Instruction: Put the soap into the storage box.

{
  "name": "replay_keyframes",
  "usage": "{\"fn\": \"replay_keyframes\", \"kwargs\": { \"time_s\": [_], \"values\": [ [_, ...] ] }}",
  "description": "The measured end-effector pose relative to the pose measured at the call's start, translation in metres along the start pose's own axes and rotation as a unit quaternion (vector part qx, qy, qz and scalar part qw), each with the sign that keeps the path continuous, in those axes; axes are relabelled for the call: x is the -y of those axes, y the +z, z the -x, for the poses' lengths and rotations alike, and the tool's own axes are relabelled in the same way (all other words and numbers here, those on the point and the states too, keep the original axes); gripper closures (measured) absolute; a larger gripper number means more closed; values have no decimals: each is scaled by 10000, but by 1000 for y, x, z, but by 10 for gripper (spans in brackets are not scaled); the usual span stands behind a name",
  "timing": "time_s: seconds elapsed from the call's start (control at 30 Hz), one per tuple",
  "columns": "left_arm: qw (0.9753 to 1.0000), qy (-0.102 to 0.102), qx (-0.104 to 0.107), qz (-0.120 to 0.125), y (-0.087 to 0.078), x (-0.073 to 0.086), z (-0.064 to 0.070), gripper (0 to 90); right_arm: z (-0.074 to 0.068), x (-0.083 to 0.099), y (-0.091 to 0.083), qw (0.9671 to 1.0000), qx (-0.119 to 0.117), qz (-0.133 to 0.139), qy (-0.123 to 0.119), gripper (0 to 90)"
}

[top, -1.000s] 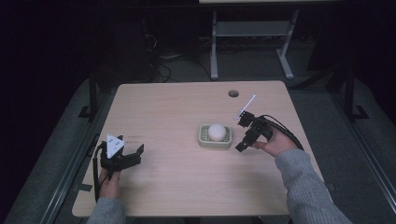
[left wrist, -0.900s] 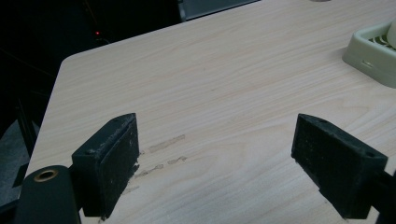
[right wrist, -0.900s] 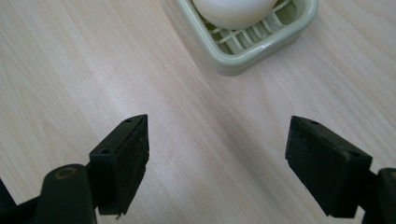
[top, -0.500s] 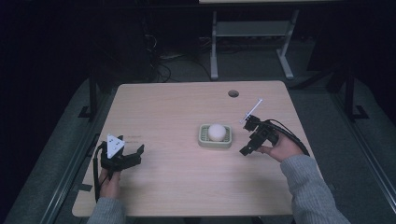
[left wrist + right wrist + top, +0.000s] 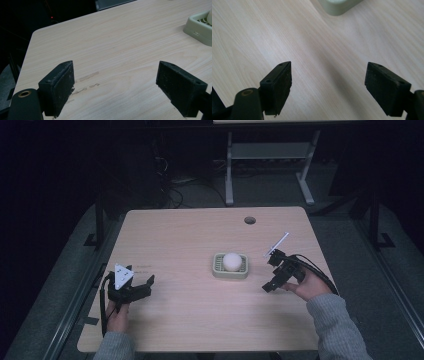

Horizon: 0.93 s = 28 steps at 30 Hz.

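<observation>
A pale green soap dish (image 5: 217, 269) sits near the middle of the wooden table (image 5: 190, 235), with a white round soap (image 5: 231, 261) lying in it. My right gripper (image 5: 271, 272) rests to the right of the dish, open and holding nothing; a corner of the dish (image 5: 337, 7) shows at the top of the right gripper view. Near the front left of the table my left gripper (image 5: 144, 288) stands open over bare wood. The dish (image 5: 200, 27) appears at the far right edge of the left gripper view, well away from the jaws.
A round cable hole (image 5: 250, 220) lies at the table's back right. Faint scuff marks (image 5: 86, 80) cross the wood between my left jaws. Beyond the table stand a white desk frame (image 5: 270, 165) and cables on a dark floor.
My right gripper has drawn back from the dish toward the front right of the table. The left gripper has stayed put.
</observation>
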<state>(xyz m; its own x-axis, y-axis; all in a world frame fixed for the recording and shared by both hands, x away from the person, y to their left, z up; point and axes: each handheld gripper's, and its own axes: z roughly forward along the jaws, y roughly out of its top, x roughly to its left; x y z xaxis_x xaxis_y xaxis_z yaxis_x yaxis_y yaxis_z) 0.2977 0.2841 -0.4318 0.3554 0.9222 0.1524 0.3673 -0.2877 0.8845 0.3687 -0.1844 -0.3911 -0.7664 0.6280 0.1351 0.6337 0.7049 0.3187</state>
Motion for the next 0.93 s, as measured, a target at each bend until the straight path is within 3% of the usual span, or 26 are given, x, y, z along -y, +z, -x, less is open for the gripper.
{"fn": "replay_keyframes", "kwargs": {
  "time_s": [0.7, 0.93],
  "values": [
    [10000, 43, 21, -15, 1, 0, 1, 148, 2, 48, 8, 9996, 9, 139, 228, 213],
    [10000, 56, 14, -9, 2, 1, 2, 148, -6, 65, 11, 9991, 7, 281, 320, 213]
  ]
}}
